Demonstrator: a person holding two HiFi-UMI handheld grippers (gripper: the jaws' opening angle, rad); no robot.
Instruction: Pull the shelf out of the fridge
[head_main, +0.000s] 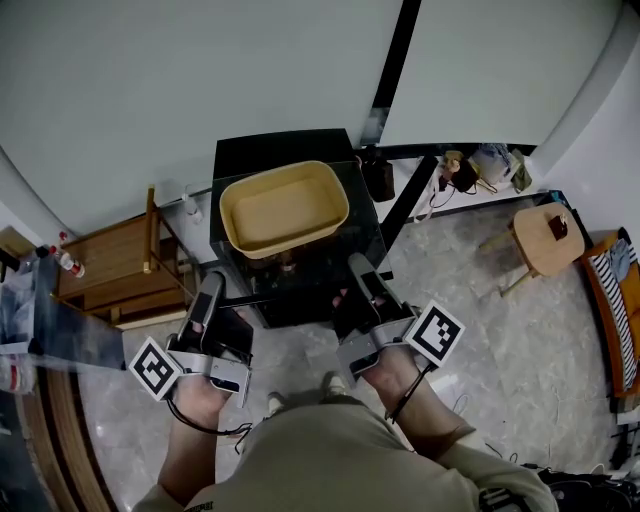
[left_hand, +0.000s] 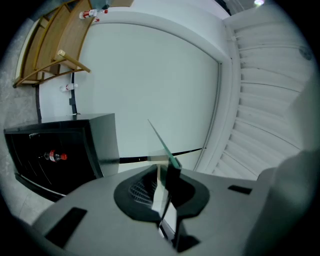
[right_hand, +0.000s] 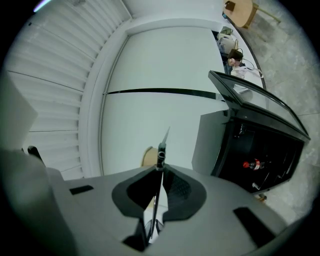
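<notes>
Both grippers, left (head_main: 210, 290) and right (head_main: 360, 272), are clamped tight on the glass shelf (left_hand: 162, 142), 1 at each side. Its long axis runs left-right, just beyond my hands, with the fridge (head_main: 280, 148) farther off. I judge the pull comes straight toward me.

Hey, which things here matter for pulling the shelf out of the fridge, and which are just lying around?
In the job: clear glass shelf; black mini fridge; left gripper and right gripper, both shut on the shelf's edge.
Lying about: beige plastic tub, apparently on the shelf; brown wooden furniture; round wooden stool; red-labelled bottle in the fridge.
</notes>
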